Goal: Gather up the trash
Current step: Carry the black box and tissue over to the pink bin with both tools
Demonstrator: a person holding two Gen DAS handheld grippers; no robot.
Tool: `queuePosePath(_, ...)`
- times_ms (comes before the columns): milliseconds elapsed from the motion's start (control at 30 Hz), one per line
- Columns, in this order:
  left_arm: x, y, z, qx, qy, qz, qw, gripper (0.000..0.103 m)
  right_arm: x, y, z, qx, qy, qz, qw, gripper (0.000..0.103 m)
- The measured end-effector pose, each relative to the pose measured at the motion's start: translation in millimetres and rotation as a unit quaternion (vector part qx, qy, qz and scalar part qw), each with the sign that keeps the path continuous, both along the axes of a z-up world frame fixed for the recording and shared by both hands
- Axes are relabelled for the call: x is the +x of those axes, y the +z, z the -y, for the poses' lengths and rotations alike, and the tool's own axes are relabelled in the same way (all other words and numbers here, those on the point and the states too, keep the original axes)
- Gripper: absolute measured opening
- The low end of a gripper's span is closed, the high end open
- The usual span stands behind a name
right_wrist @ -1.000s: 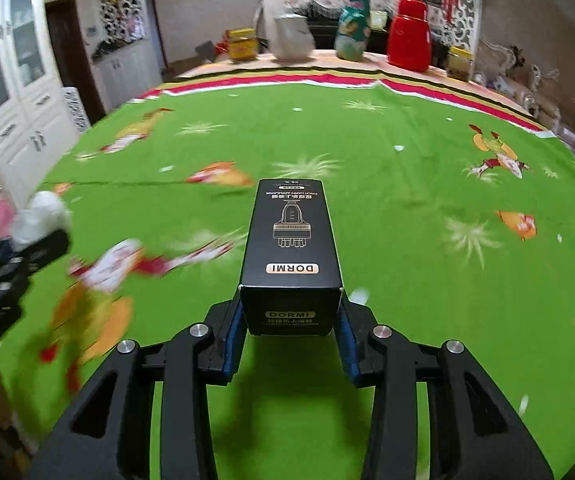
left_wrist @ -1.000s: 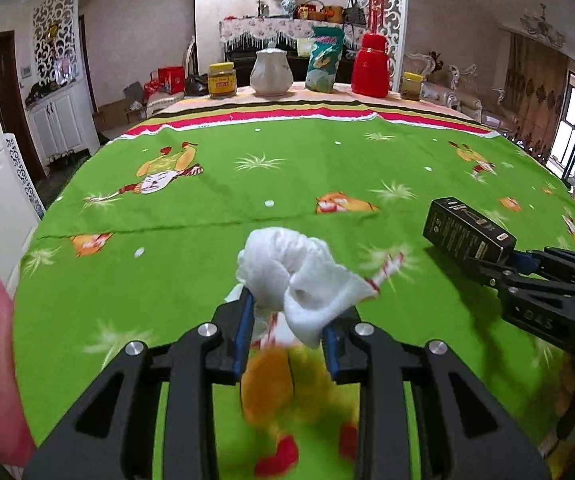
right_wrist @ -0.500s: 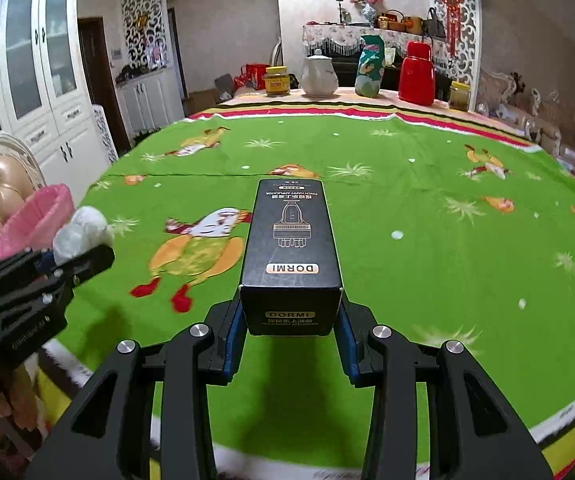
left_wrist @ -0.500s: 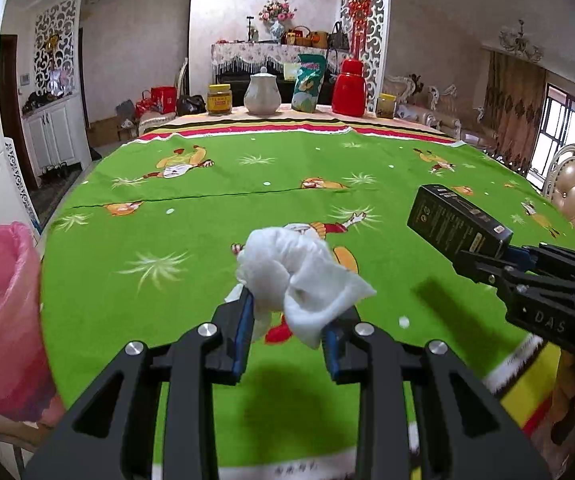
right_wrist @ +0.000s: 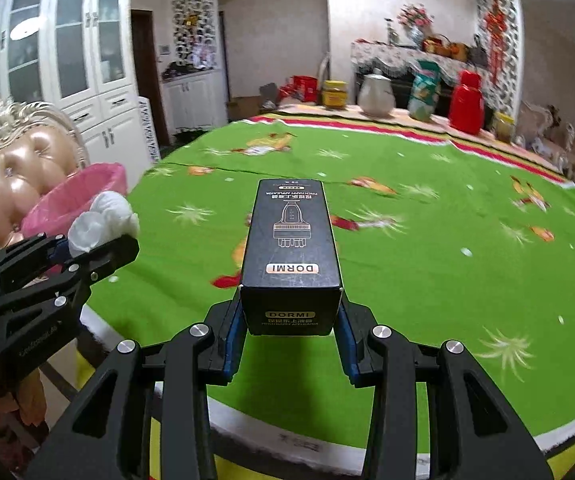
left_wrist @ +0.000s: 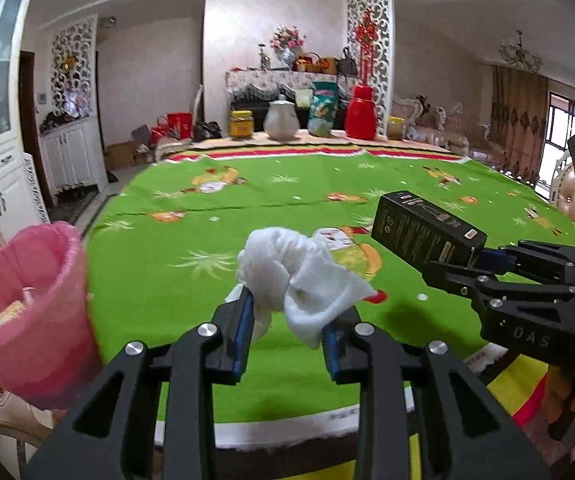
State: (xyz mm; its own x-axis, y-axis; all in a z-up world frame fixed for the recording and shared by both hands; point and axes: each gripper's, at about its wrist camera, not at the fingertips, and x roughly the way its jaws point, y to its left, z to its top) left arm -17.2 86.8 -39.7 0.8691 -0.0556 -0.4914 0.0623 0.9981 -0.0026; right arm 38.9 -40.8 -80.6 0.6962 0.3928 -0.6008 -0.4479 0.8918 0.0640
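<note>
Both grippers were loaded. At the bottom centre of the left wrist view, the left gripper [left_wrist: 287, 312] was clamped on a crumpled white tissue [left_wrist: 295, 276], which bulged up and forward over its blue-padded fingers [left_wrist: 243, 320] with one loose corner drooping toward the lower right. At the bottom centre of the right wrist view, the right gripper [right_wrist: 289, 320] squeezed a black carton [right_wrist: 291, 256] by its near end; the carton, printed DORMI, pointed away toward the middle of the frame above the green tablecloth [right_wrist: 427, 280].

A pink-lined bin [left_wrist: 27, 308] stood at the left edge of the left view, just off the table's rim, with something pale inside that was too blurred to name. In the right view that bin [right_wrist: 83, 196] showed at mid left, just behind the tissue-holding gripper and in front of a tufted chair back [right_wrist: 19, 168].

Along the table's far edge, upper centre of the left view, stood a yellow jar [left_wrist: 241, 123], a white teapot [left_wrist: 282, 118], a green bag [left_wrist: 321, 110] and a red flask [left_wrist: 361, 113].
</note>
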Motion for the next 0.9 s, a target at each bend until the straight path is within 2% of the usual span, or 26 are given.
queuePosePath(367,-33.7,19.8,-60.3,0.009,0.059,0.021,0.9980,0.029,-7.6,18.0,-69.2,-0.002,0.083,0.022,0.996,0.038)
queuePosePath(567,-44.7,26.7,-98.5,0.007,0.095,0.023,0.9951,0.029,-9.9,23.1,-111.2,0.003,0.134,0.017,0.991,0.038)
queuePosePath(900,-48.8,44.1,-175.9,0.028,0.175,0.027,0.9839,0.029,-3.1,35.2,-185.8,0.000,0.202,0.026,0.979,0.038)
